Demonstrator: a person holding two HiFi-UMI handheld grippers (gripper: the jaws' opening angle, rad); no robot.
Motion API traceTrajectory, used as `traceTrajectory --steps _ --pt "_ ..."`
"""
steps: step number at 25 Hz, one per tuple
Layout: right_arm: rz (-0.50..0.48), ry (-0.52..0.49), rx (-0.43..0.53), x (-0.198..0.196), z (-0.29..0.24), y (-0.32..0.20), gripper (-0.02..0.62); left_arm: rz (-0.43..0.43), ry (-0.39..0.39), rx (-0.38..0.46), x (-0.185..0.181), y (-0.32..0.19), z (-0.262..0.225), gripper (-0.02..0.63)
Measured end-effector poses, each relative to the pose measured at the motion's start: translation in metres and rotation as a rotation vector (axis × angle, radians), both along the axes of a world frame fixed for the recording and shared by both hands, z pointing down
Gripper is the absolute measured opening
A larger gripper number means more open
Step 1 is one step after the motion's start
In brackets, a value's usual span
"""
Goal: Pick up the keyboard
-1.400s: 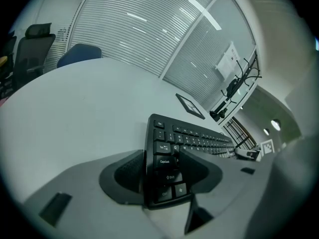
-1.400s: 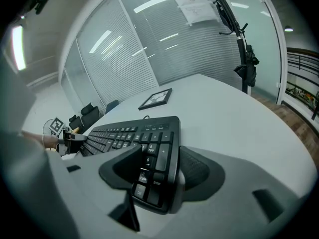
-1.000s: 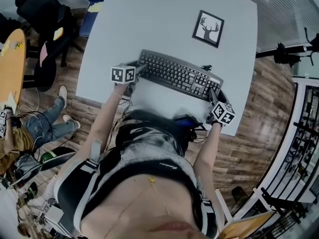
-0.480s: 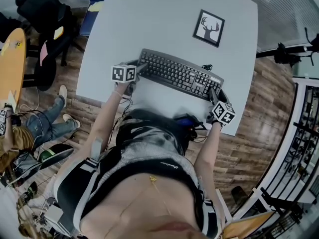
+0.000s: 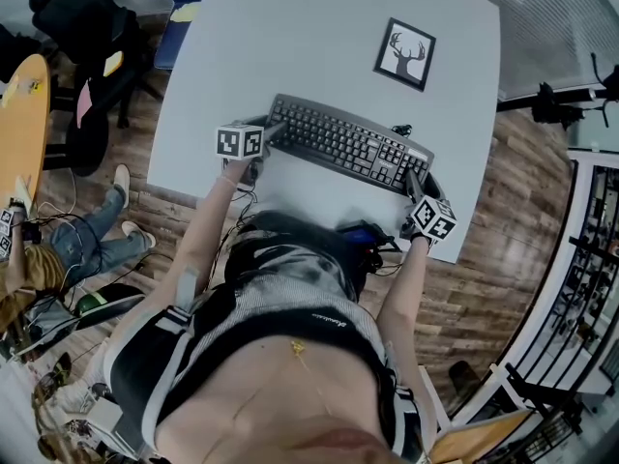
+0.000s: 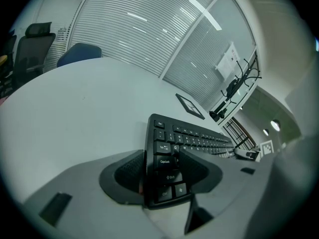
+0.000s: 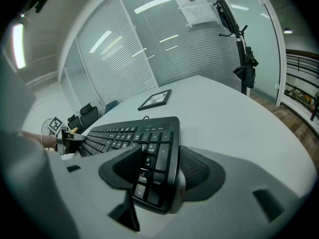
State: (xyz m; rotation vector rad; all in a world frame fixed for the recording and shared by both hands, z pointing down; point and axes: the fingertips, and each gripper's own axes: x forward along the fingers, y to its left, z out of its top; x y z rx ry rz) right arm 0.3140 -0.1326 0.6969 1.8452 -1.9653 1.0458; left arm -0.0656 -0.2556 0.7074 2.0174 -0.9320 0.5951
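Head view: a pale grey surface [image 5: 319, 27] stands on a wood floor [image 5: 503, 259]. On it the black keyboard [image 5: 343, 143] lies near the person's edge, with a framed picture [image 5: 404, 54] well beyond it. The left gripper [image 5: 274, 131] is at the keyboard's left end and the right gripper [image 5: 414, 180] at its right end.

Left gripper view: the left gripper [image 6: 162, 171] has its jaws clamped on the keyboard's [image 6: 199, 136] left end, one above and one below.

Right gripper view: the right gripper [image 7: 157, 171] grips the numeric-pad end of the keyboard [image 7: 124, 133] the same way. Behind are the picture [image 7: 155, 99] and blinds [image 7: 149, 49].
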Motion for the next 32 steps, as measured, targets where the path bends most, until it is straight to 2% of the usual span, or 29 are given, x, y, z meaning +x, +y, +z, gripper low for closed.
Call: traceTrajectory --steps 25,32 --pt "0.001 0.005 0.002 0.0003 -0.0005 -0.0006 0.239 0.000 0.004 -0.004 0.0000 -0.0002 -0.0004 0.215" --pt "0.028 -0.015 0.001 -0.0014 -0.0006 0.0017 0.230 0.016 -0.002 0.040 -0.0020 0.0020 -0.0028 0.209"
